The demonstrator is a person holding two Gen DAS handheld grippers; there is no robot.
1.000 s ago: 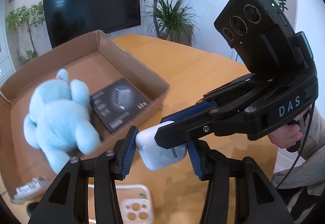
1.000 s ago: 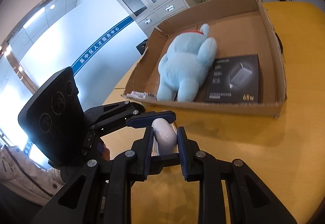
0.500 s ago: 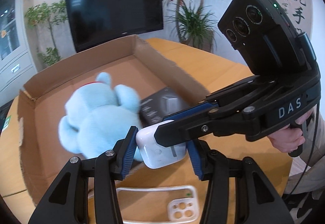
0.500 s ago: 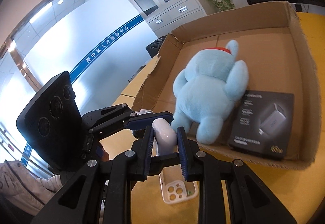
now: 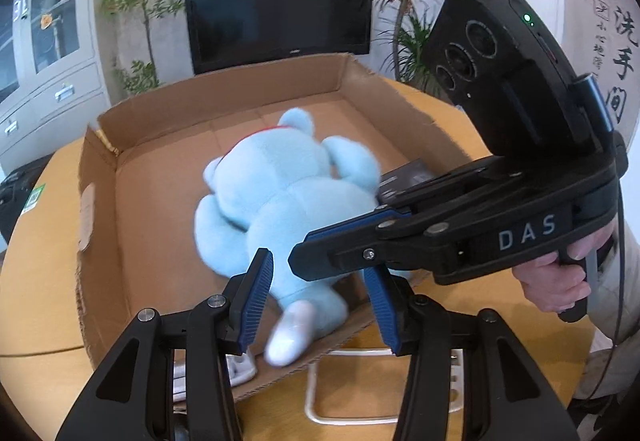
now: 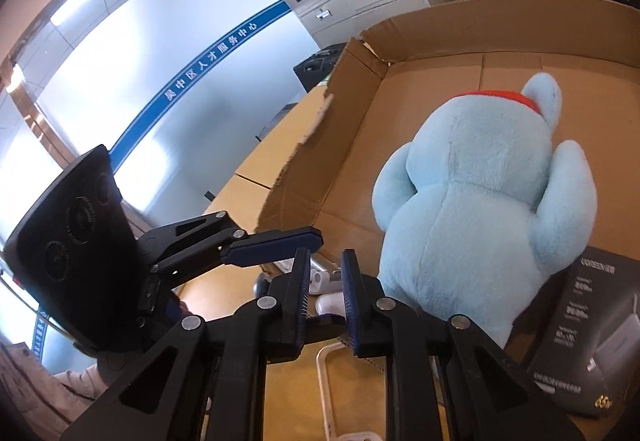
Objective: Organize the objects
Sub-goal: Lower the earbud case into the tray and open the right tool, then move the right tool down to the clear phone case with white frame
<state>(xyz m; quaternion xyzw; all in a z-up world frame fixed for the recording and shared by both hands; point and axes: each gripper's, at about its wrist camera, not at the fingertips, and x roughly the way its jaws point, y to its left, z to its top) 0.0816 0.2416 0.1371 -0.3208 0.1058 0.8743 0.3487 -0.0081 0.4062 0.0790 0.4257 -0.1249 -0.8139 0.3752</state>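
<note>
A white charger (image 5: 289,333) is blurred, below both grippers, at the near edge of the cardboard box (image 5: 100,177), against the blue plush toy's (image 5: 288,197) foot. It shows in the right wrist view too (image 6: 329,304). My left gripper (image 5: 316,297) is open and empty above it. My right gripper (image 6: 326,293) is open a little and empty; it crosses in front of the left one (image 5: 320,253). The plush (image 6: 480,209) lies face down in the box (image 6: 360,113), beside a black product box (image 6: 588,337).
A clear white phone case (image 5: 380,385) lies on the wooden table (image 5: 36,321) just in front of the box. A white packet (image 5: 236,369) lies in the box's near corner. A television (image 5: 276,1) and plants stand behind.
Both grippers held the white charger before; now both have opened and the charger has dropped out of them into the near edge of the box. Both grippers have moved over the box.
</note>
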